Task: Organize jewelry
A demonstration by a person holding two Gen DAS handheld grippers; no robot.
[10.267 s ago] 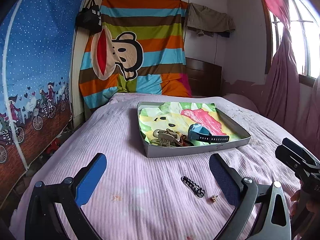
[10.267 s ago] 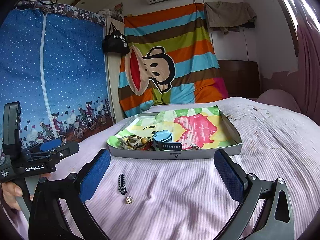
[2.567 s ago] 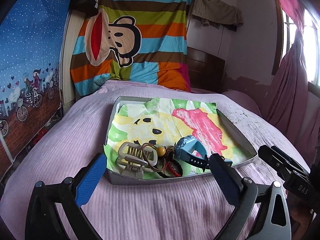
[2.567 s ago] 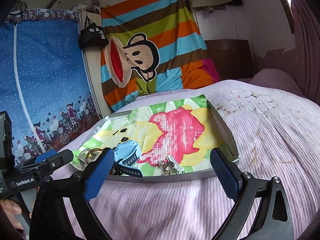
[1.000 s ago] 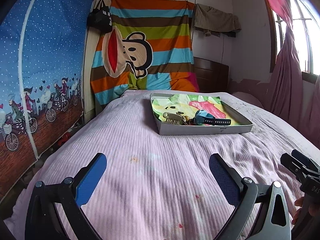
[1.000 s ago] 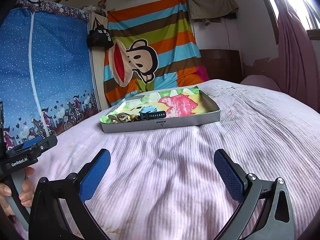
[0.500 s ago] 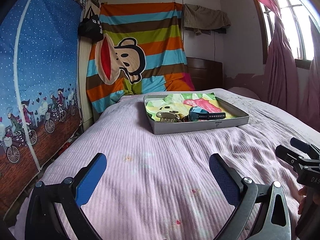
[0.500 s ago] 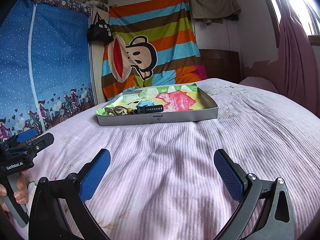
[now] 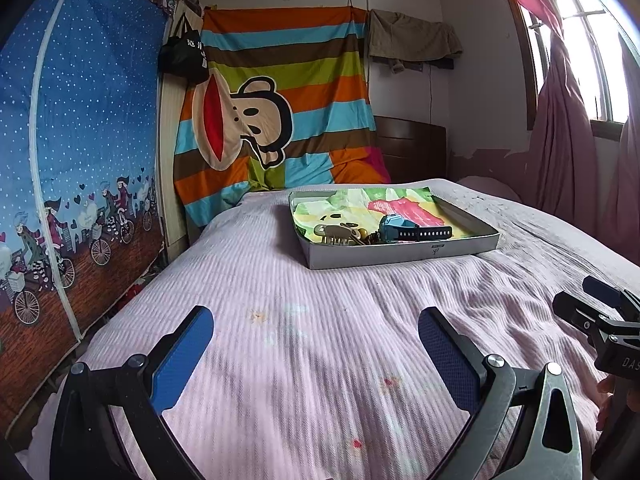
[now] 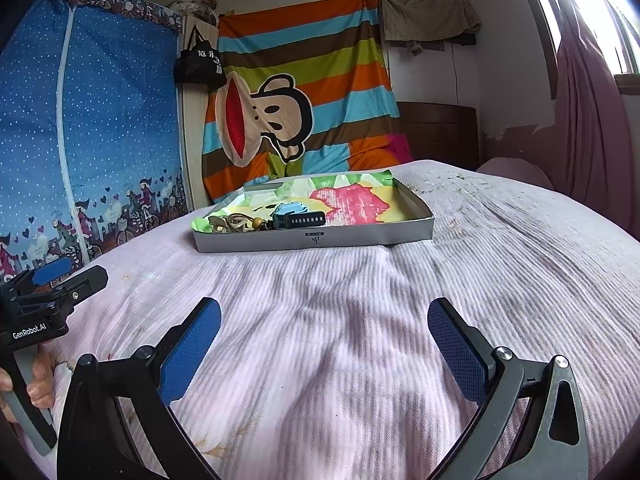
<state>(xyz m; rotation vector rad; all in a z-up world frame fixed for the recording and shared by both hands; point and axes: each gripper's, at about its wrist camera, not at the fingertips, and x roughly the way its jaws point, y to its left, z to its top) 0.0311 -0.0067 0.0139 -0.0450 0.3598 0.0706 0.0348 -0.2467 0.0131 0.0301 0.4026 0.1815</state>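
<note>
Both the left claw (image 9: 316, 342) and the right claw (image 10: 324, 334) hang wide apart and empty over bare pink bedspread (image 9: 344, 320), well back from the tray (image 9: 404, 254) they were pressed up against a couple of seconds ago. The loose pieces seen on the bed ten seconds back are gone, so I judge the sorting done. The blue watch (image 9: 404, 230) lies in the tray's near end beside the hair clip (image 9: 334, 234), its strap running left to right along the front wall.
</note>
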